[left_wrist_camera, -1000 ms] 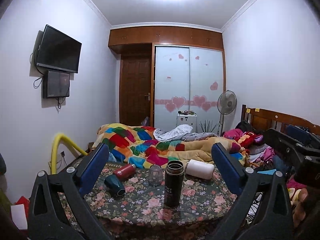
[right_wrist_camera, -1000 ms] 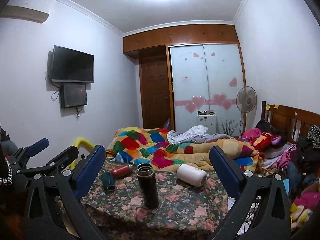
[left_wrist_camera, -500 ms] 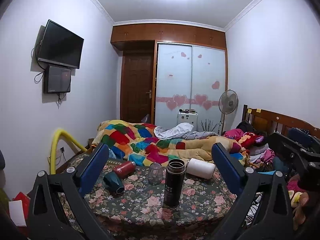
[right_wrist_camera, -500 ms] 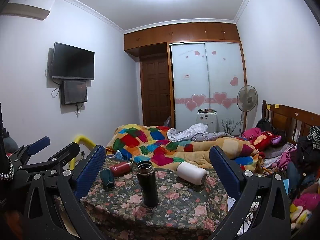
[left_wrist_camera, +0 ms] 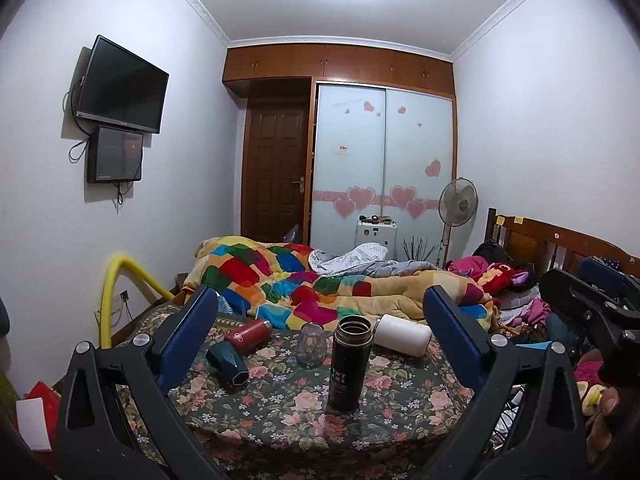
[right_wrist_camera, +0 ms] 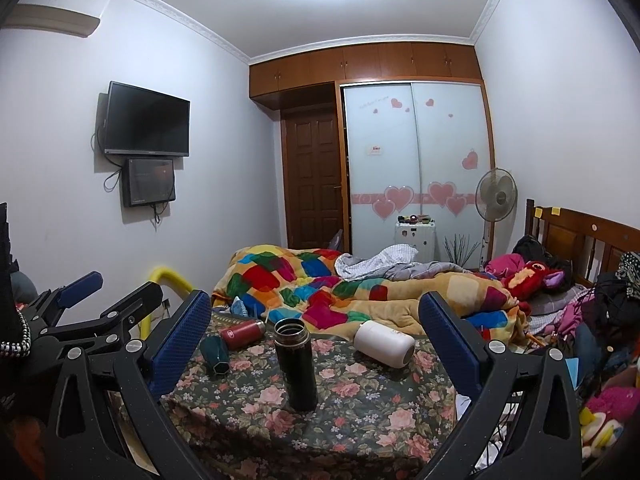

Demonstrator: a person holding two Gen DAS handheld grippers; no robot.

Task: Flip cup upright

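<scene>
On a floral-clothed table (left_wrist_camera: 280, 408) a black flask (left_wrist_camera: 349, 362) stands upright with its mouth open. A clear glass (left_wrist_camera: 311, 345) stands mouth down behind it. A white cup (left_wrist_camera: 402, 335), a red bottle (left_wrist_camera: 249, 334) and a dark teal cup (left_wrist_camera: 227, 360) lie on their sides. My left gripper (left_wrist_camera: 320, 344) is open and empty, short of the table. My right gripper (right_wrist_camera: 316, 344) is open and empty, with the black flask (right_wrist_camera: 296, 364), white cup (right_wrist_camera: 384, 343), red bottle (right_wrist_camera: 243, 333) and teal cup (right_wrist_camera: 215, 356) ahead of it. The glass is hidden in the right wrist view.
A bed with a patchwork quilt (left_wrist_camera: 304, 284) lies right behind the table. A yellow pipe (left_wrist_camera: 116, 280) arches at the left wall. Clothes and toys (right_wrist_camera: 600, 320) pile at the right. The left gripper's body (right_wrist_camera: 80, 312) shows at the left of the right wrist view.
Both grippers have tilted or risen slightly, so the table sits a little lower in view. Nothing on the table has moved.
</scene>
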